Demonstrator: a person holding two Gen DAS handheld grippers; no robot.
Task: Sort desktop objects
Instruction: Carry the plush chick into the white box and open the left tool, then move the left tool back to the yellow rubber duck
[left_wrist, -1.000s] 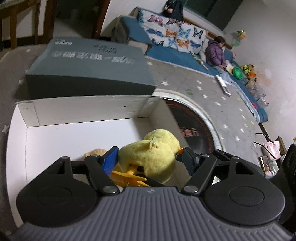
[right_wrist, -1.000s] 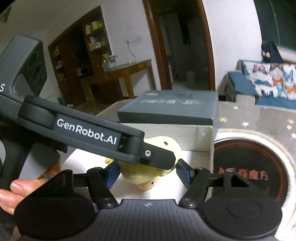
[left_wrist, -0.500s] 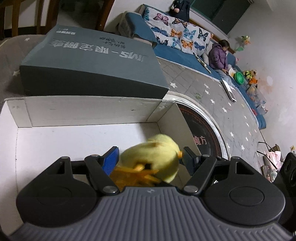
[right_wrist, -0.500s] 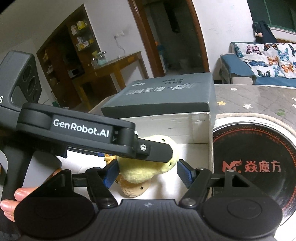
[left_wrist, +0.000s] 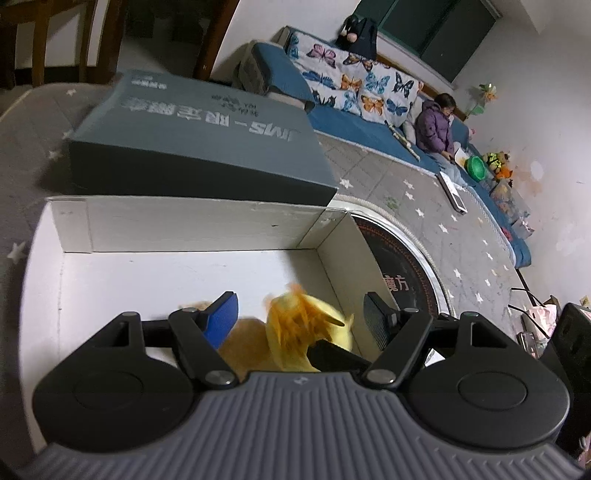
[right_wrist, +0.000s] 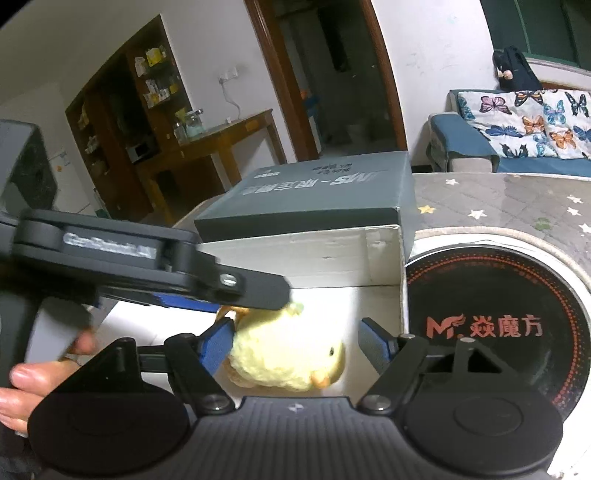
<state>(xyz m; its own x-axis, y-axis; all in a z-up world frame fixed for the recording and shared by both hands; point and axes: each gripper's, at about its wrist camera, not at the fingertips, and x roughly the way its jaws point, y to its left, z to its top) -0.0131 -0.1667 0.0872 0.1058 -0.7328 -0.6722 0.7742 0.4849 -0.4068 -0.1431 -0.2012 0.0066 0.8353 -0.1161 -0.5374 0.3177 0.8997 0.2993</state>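
Now the yellow plush chick (right_wrist: 288, 360) lies inside the white cardboard box (right_wrist: 314, 254) on the desk (right_wrist: 498, 199), between the fingers of the right gripper (right_wrist: 295, 341), whose jaws are opening and no longer press it. Across it reaches the left gripper (left_wrist: 299, 317), partly spread and gripping nothing, with the blurred chick between its fingers.

Home living room, blue sofa (left_wrist: 354, 125) with butterfly-print cover (right_wrist: 532, 122), wooden side table (right_wrist: 221, 147), dark cabinet (right_wrist: 122, 122) (shelves cluttered), toys (left_wrist: 496, 164) along the wall
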